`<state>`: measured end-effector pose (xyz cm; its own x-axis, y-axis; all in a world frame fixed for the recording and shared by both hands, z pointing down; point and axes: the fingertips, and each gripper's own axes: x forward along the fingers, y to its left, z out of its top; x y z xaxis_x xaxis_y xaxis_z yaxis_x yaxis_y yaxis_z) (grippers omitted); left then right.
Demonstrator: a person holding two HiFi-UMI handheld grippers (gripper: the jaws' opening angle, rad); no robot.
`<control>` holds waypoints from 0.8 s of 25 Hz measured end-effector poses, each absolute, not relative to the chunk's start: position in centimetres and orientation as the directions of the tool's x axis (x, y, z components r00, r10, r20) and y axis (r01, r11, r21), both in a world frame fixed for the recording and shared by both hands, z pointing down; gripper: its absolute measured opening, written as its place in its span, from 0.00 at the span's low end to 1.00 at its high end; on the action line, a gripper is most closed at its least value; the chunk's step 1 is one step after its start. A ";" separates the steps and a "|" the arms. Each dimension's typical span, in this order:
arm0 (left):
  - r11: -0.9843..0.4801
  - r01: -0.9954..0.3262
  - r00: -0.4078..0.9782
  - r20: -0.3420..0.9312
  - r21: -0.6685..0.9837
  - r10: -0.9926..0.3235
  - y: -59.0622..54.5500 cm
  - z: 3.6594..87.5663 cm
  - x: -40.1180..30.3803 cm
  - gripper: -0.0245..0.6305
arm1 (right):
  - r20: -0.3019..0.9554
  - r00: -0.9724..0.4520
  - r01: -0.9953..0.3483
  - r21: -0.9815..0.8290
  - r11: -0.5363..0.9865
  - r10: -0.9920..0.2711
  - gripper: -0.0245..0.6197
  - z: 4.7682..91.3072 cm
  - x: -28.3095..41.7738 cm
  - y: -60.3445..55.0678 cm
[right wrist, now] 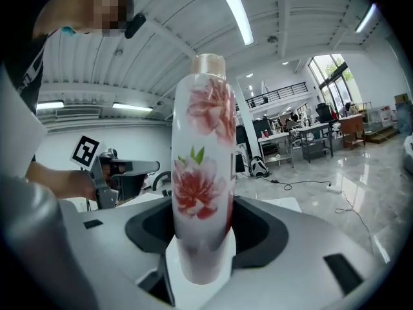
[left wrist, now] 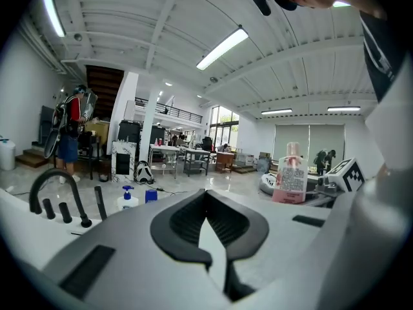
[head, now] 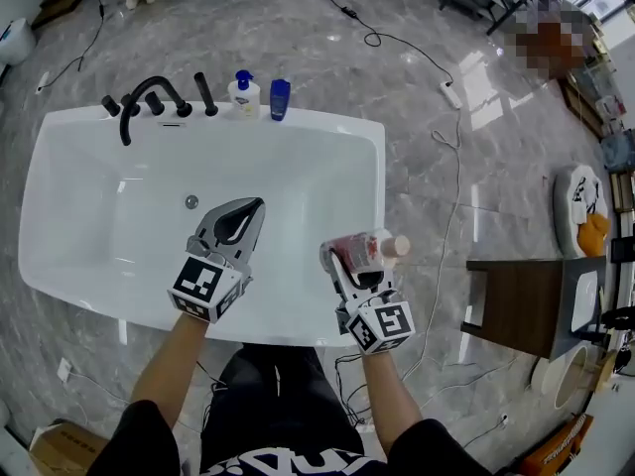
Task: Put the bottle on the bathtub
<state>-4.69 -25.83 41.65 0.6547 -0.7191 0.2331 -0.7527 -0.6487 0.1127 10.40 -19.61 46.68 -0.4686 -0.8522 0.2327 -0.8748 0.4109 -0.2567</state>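
A white bottle with pink flowers lies sideways in my right gripper, which is shut on it, above the near right part of the white bathtub. In the right gripper view the bottle stands between the jaws of the right gripper, cap away from the camera. My left gripper hovers over the tub's basin, shut, with nothing in it. In the left gripper view its tips meet, and the bottle shows to the right.
A black faucet with handles, a white pump bottle and a blue bottle stand on the tub's far rim. A dark wooden stool is on the floor at the right. Cables and a power strip lie on the marble floor.
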 end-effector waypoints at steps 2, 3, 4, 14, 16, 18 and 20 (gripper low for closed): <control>-0.645 -0.753 0.655 0.228 0.128 -0.720 -27.2 43.2 -4.7 0.05 | 0.233 -0.474 -0.873 -0.255 0.417 -0.849 0.43 48.0 10.2 -20.9; -0.643 -0.754 0.654 0.226 0.133 -0.721 -27.9 44.0 -4.7 0.05 | 0.233 -0.474 -0.873 -0.251 0.418 -0.849 0.43 48.7 10.1 -21.6; -0.640 -0.756 0.653 0.224 0.136 -0.724 -28.7 44.9 -4.6 0.05 | 0.234 -0.473 -0.874 -0.245 0.419 -0.849 0.43 49.5 10.0 -22.4; -0.646 -0.754 0.649 0.279 0.114 -0.708 -34.1 54.6 -3.5 0.05 | 0.253 -0.479 -0.868 -0.282 0.409 -0.841 0.43 58.3 9.5 -27.6; -0.653 -0.750 0.653 0.284 0.111 -0.702 -35.0 56.0 -3.1 0.05 | 0.264 -0.481 -0.868 -0.276 0.413 -0.836 0.43 59.6 9.4 -28.8; -0.658 -0.744 0.663 0.260 0.118 -0.702 -36.0 57.0 -2.7 0.05 | 0.271 -0.488 -0.866 -0.272 0.420 -0.830 0.43 61.0 9.2 -30.0; -0.654 -0.745 0.664 0.243 0.131 -0.707 -37.0 57.9 -2.5 0.05 | 0.277 -0.492 -0.864 -0.268 0.426 -0.825 0.43 62.3 9.2 -31.4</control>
